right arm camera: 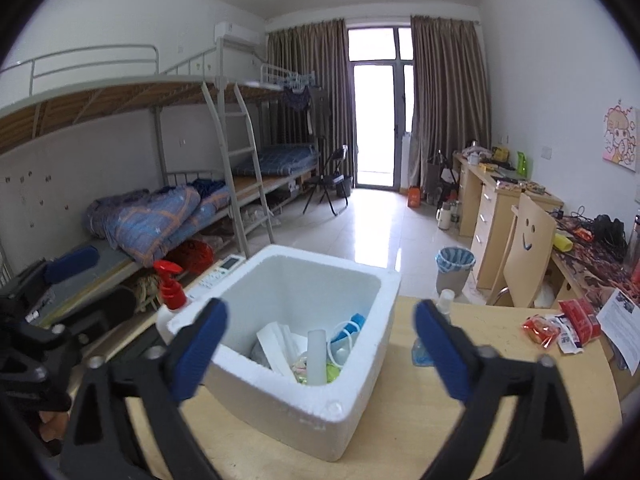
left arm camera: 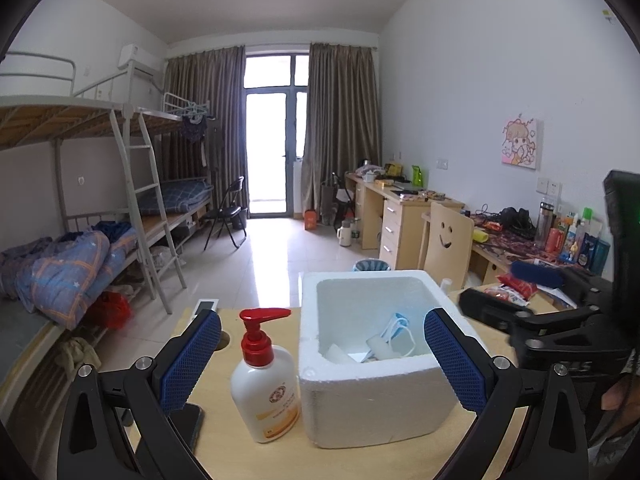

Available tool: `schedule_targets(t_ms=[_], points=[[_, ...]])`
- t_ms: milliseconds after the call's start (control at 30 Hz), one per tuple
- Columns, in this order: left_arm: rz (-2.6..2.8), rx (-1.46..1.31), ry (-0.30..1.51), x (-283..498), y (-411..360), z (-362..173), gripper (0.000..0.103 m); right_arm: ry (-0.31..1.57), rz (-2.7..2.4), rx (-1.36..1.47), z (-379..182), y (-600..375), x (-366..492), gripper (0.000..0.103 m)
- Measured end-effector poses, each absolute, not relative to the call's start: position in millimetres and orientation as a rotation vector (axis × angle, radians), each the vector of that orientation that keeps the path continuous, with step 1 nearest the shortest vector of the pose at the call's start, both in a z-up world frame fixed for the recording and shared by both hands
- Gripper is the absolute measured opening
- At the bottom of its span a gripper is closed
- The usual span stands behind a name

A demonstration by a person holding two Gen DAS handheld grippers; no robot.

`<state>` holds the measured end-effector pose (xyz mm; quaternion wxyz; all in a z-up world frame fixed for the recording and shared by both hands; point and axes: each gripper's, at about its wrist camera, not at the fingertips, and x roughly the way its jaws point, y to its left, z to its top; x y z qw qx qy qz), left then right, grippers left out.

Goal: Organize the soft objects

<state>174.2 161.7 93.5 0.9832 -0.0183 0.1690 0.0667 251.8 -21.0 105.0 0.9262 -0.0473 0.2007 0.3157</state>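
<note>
A white foam box point(left arm camera: 372, 404) stands on the wooden table point(left arm camera: 224, 452); it also shows in the right wrist view point(right arm camera: 316, 412). Inside lie face masks point(left arm camera: 396, 330), a white tube point(right arm camera: 315, 356) and other soft items point(right arm camera: 348, 332). My left gripper point(left arm camera: 322, 360) is open and empty, in front of the box and a soap pump bottle point(left arm camera: 266, 384). My right gripper point(right arm camera: 320, 356) is open and empty, above the box's near rim. Red snack packets point(right arm camera: 560, 326) lie on the table to the right. The right gripper shows in the left wrist view point(left arm camera: 516, 298).
A small clear bottle point(right arm camera: 442, 308) stands right of the box. A remote point(right arm camera: 218, 274) lies at the table's far left edge and a dark phone point(left arm camera: 188, 424) near the left gripper. Papers point(right arm camera: 624, 320) lie at far right. Chair, bin, bunk beds beyond.
</note>
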Motion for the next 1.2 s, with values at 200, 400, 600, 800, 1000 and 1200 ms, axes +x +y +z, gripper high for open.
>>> schedule_targets(t_ms=[200,400,600,800,1000,1200], points=[[0.129,-0.036,0.327,156.9,149.3,102.1,0.102,0.365,0.608,-0.057,117.7,-45.2,230.6,0.103],[0.114,-0.024,0.292,133.4,131.1,112.3,0.102,0.328,0.583,-0.061,129.7,-60.9,207.0,0.103],[0.112,-0.02,0.265,110.3,119.8,120.9,0.102,0.288,0.572,-0.059,135.5,-75.5,181.6,0.103],[0.115,-0.008,0.235,88.6,109.2,127.0,0.102,0.262,0.558,-0.06,139.0,-88.0,164.3,0.103],[0.114,-0.005,0.204,68.2,103.7,129.8,0.102,0.233,0.556,-0.055,138.1,-98.0,145.7,0.103],[0.116,-0.005,0.179,51.3,98.0,123.8,0.102,0.206,0.551,-0.051,129.7,-108.2,123.2,0.103]])
